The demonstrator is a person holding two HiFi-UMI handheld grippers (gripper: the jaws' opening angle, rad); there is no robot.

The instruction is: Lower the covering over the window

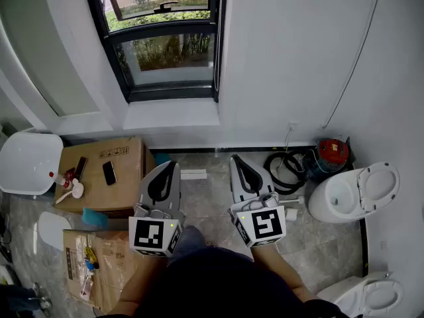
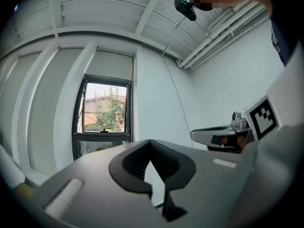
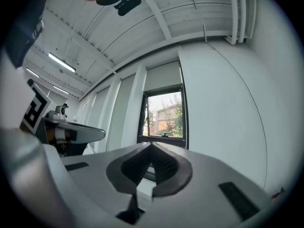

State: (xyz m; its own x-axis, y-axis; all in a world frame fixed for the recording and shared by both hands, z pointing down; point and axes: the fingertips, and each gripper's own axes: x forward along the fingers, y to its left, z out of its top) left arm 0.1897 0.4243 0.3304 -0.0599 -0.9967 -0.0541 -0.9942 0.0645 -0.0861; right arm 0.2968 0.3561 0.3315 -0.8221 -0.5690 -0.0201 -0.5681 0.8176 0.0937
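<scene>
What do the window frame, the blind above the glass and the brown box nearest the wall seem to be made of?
Window frame: likely painted metal; dark, smooth, thin profiles.
Blind: probably fabric; pale, matte, flat.
Box: cardboard; brown, dull, with printed marks.

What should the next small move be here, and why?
Probably reach the right gripper forward and up toward the window, opening its jaws. Both it and the left gripper are shut, empty, well short of the window, and the blind covers only its top.
</scene>
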